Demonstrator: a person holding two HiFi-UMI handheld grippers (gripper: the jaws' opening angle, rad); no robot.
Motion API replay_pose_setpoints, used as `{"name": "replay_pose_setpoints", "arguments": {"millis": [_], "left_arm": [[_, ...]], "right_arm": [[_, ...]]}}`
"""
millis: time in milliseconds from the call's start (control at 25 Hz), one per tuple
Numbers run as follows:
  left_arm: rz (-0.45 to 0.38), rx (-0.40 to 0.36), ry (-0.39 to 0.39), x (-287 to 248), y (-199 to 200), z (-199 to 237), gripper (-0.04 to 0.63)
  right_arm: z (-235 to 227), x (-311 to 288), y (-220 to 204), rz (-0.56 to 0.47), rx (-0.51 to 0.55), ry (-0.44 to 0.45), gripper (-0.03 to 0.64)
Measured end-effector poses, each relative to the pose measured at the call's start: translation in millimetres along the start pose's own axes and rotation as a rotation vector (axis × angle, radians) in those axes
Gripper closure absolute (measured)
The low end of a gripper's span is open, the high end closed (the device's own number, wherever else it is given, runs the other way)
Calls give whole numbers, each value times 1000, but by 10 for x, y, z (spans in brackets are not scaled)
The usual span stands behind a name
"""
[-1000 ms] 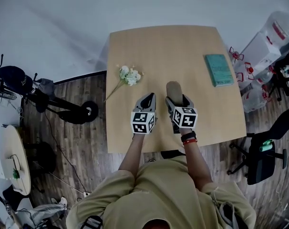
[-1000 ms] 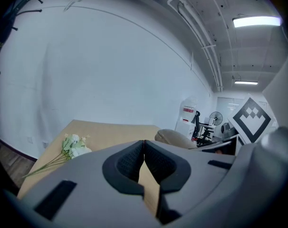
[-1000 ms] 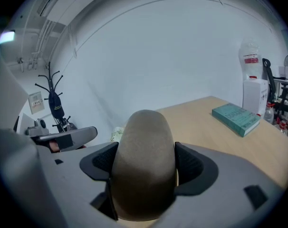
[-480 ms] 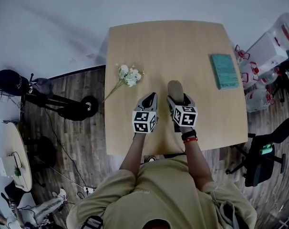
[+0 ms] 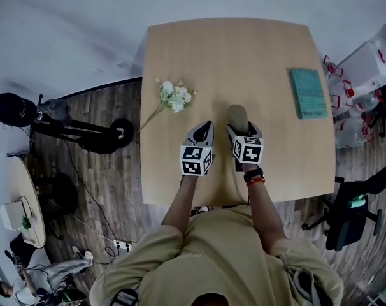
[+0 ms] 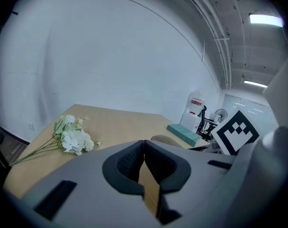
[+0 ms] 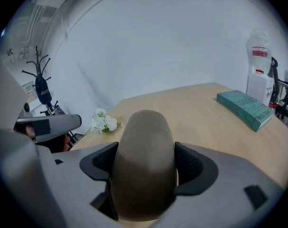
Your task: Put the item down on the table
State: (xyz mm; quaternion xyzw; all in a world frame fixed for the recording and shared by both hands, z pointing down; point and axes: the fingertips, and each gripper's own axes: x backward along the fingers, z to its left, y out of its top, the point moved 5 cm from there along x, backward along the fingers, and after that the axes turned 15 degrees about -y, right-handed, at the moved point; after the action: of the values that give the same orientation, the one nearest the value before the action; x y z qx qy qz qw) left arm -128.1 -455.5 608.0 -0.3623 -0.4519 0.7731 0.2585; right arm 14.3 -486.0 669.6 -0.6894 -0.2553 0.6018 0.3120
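On the light wooden bench (image 5: 244, 50), a sprig of white flowers (image 5: 174, 97) lies at ten o'clock from the left tongs (image 5: 204, 131), their jaws pressed together on nothing, right tongs (image 5: 244, 131) just beside them, clamped on the matte brown rounded oblong item (image 5: 237, 116) over the bench's near middle, teal rectangular book (image 5: 309, 93) at two o'clock

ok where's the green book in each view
Head view: book near the right edge of the table.
Left gripper view: book right of centre, at mid-height.
Right gripper view: book at far right.
Shared landmark: white flowers, left of the book in every view.
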Motion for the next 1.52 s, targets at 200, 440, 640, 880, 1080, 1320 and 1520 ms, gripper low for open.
{"name": "replay_pose_setpoints", "arguments": {"millis": [200,440,640,880,1080,1320,1520], "left_arm": [[20,9,-1,-117,-79,6,571],[48,23,3,-200,-159,29,571],[56,39,13,-223,-219,43,571],[56,41,30,-158,-224,79,571],[61,53,40,-69,-286,61,571],[54,99,42,97,-360,12,571],[31,117,35,278,-392,-70,571]], "right_arm": [[-59,-204,-102,30,18,-15,236],[-76,-382,-199,69,13,-14,236],[-55,-469,-301,90,54,-2,235],[-8,-507,-340,86,90,-17,232],[58,-481,-364,68,154,-30,224],[120,-297,-348,45,151,-5,189],[120,-57,-351,16,126,-8,195]]}}
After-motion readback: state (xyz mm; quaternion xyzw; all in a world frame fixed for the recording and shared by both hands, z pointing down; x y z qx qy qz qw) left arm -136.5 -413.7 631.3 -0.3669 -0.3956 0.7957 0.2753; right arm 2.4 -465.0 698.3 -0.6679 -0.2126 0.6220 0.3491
